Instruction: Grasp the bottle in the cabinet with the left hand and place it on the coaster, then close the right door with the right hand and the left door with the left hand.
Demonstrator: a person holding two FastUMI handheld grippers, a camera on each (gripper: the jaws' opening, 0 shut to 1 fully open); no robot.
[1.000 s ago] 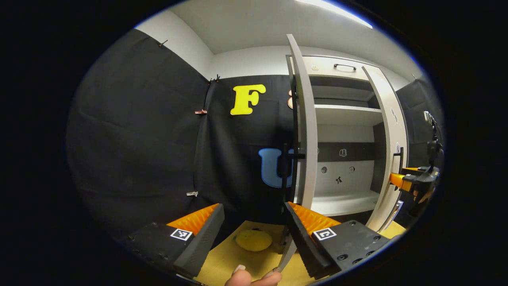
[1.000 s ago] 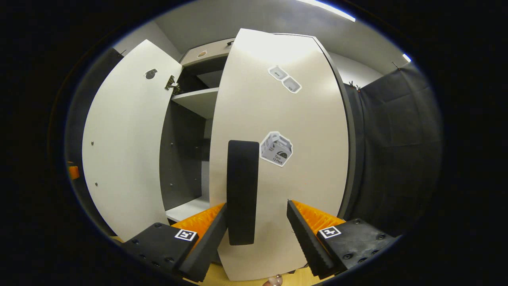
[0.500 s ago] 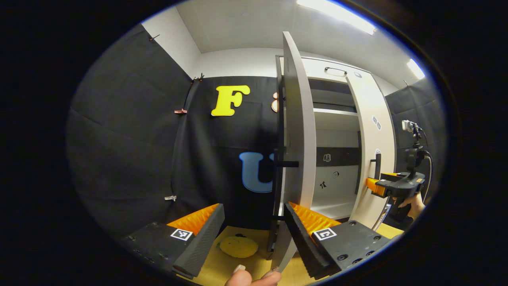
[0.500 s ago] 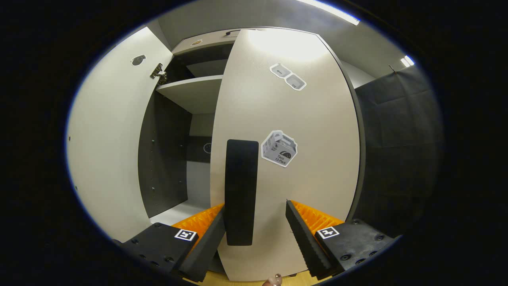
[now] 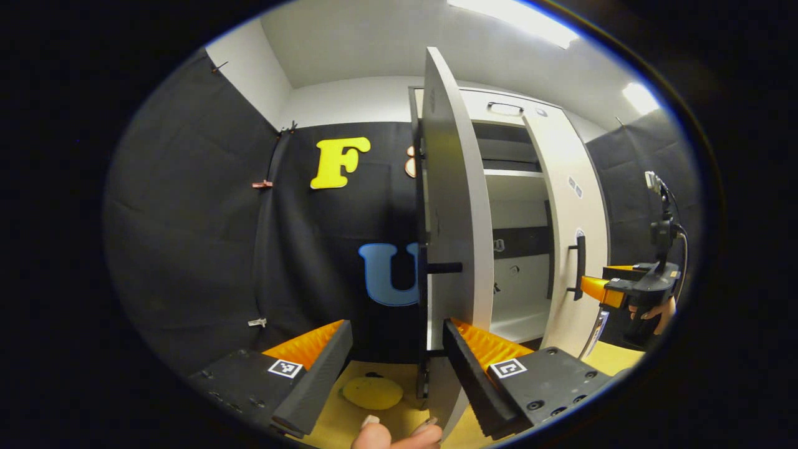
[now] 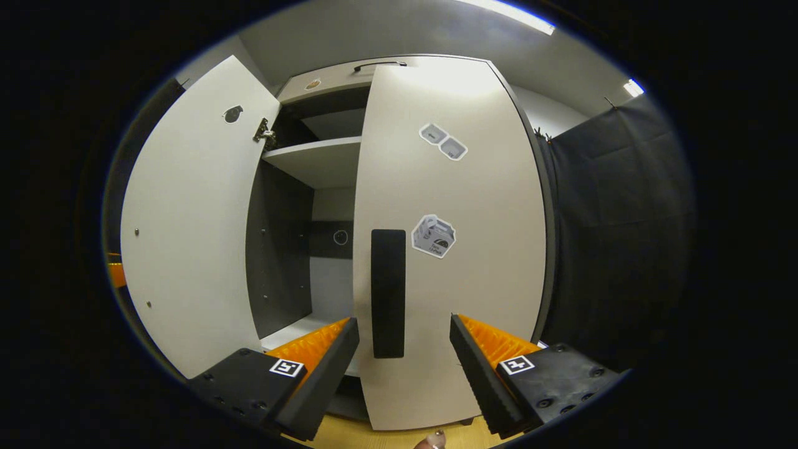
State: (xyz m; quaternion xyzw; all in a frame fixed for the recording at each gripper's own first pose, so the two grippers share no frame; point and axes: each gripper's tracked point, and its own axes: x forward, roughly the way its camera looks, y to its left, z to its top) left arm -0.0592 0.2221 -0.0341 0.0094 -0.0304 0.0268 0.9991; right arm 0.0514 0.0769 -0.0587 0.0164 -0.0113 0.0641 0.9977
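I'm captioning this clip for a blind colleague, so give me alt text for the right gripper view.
The cabinet's right door, almost shut, faces the camera, its dark vertical handle just beyond the open right claw, which touches nothing. To its left a gap shows a shelf, and beyond that the left door stands wide open.
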